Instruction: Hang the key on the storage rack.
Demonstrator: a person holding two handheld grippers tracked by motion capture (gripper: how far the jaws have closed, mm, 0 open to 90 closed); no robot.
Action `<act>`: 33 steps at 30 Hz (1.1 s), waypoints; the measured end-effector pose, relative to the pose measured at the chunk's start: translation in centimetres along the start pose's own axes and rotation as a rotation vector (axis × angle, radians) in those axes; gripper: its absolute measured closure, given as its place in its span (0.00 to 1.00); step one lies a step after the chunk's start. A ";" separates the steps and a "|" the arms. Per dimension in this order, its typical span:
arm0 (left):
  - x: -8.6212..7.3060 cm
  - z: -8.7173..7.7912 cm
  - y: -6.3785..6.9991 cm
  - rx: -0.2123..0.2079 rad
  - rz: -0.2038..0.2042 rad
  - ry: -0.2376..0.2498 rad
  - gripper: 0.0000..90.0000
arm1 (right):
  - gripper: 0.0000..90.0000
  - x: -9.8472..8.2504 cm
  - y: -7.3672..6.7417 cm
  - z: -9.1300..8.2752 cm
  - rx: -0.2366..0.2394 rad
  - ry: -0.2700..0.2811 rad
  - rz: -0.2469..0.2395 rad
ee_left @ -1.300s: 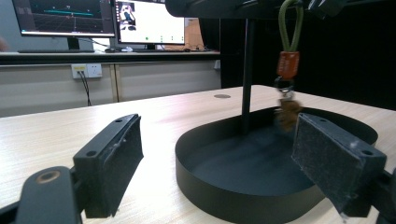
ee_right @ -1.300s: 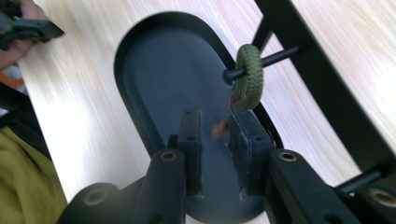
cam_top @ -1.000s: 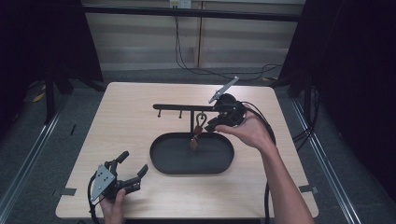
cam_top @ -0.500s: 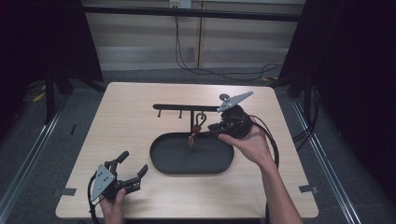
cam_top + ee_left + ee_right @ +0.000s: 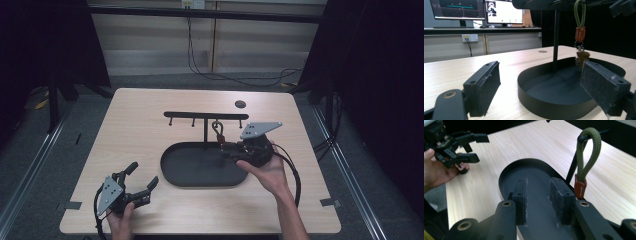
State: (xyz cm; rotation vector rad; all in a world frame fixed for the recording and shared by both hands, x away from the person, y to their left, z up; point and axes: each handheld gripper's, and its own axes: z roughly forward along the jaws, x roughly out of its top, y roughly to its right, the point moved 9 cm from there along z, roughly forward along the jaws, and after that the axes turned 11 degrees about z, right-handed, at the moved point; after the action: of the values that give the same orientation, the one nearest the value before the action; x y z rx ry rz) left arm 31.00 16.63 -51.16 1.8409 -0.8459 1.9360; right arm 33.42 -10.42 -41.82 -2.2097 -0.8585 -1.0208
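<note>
Keychain [image 5: 586,157] hangs by green loop on hook of black stand [image 5: 205,116], keys dangling over oval tray [image 5: 176,179]. Right gripper [image 5: 229,150] just beside it, jaws part-open, just been opening, nothing between them. Hanging step looks finished; next: draw right gripper clear without snagging loop. Left gripper [image 5: 142,182] idle, released, at near table [image 5: 135,125] edge. Pale wood top; dark curtains, monitors [image 5: 481,11] behind.

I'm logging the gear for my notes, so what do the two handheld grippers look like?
Both are black, two-jawed tools. The left gripper and right gripper each carry a grey three-cornered plate on top and trail a black cable. The flat rectangular pads look rough and dark. Forearms are bare, no sleeves.
</note>
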 end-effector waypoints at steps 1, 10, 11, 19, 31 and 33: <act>0.0 0.0 0.0 0.000 0.003 -0.002 0.18 | 0.75 -0.3 -0.1 0.0 0.002 0.014 0.008; 0.0 0.0 0.0 -0.001 0.000 -0.001 0.18 | 0.74 -3.8 0.5 0.1 -0.016 0.121 0.085; 0.0 0.0 0.0 -0.002 0.001 -0.002 0.18 | 0.74 -4.1 0.6 0.0 -0.017 0.134 0.096; 0.0 0.0 0.0 0.001 -0.001 0.001 0.18 | 0.69 -7.1 1.3 -0.7 -0.029 0.269 0.147; 0.0 0.0 0.0 -0.001 0.000 0.000 0.18 | 0.65 -10.7 1.9 -0.6 -0.084 0.404 0.206; 0.0 0.0 0.0 -0.001 0.002 -0.001 0.18 | 0.65 -10.9 2.0 -0.6 -0.085 0.407 0.210</act>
State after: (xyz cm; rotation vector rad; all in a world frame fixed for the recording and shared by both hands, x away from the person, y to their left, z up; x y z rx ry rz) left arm 31.00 16.64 -51.17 1.8413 -0.8495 1.9353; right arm 29.10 -15.52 -50.62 -2.0025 -0.3997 -1.3558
